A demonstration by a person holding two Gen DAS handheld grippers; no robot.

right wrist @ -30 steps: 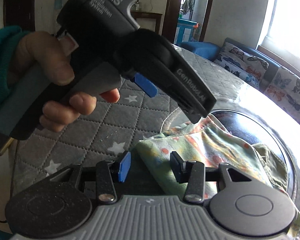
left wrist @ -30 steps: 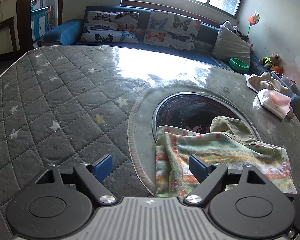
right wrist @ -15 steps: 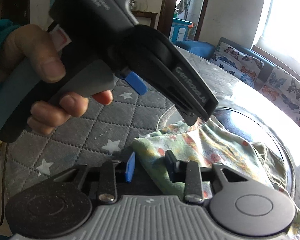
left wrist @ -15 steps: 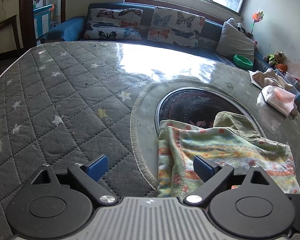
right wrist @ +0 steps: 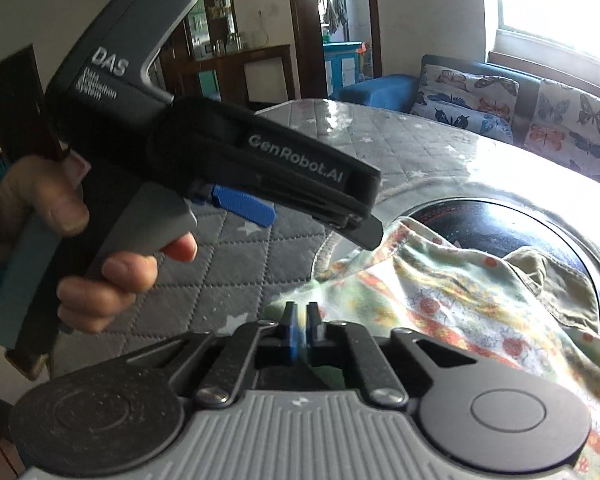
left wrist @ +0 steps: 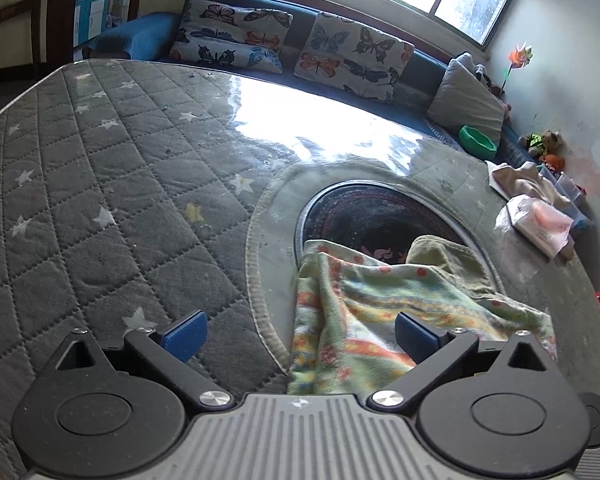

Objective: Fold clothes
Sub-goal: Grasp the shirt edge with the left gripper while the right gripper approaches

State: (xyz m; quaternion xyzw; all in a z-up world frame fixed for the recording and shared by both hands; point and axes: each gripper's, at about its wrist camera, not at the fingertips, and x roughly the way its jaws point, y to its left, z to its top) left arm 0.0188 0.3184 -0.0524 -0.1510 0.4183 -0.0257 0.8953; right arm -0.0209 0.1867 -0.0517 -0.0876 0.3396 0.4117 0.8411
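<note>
A floral cloth [left wrist: 384,304] in green, orange and yellow lies crumpled over the near rim of a dark round inset [left wrist: 372,220] in the quilted table [left wrist: 112,208]. An olive piece [left wrist: 444,252] lies under its far side. My left gripper [left wrist: 300,336] hangs just above the cloth's near left part. Its jaws are opening, and the pads [left wrist: 414,338] do not press on the fabric. In the right wrist view a hand holds the left gripper [right wrist: 320,226] over the cloth [right wrist: 452,296]. My right gripper [right wrist: 300,320] is shut on the cloth's near corner.
A blue sofa [left wrist: 140,32] with butterfly cushions [left wrist: 352,52] runs along the far table edge. A green bowl [left wrist: 478,142], a beige cloth [left wrist: 528,180] and a tissue pack [left wrist: 540,224] lie at the right. A doorway and wooden cabinet [right wrist: 236,68] stand behind.
The right gripper's jaws have closed together at the cloth's near corner and the wrist has rolled. The left gripper's jaws have spread wider; it has stayed over the cloth.
</note>
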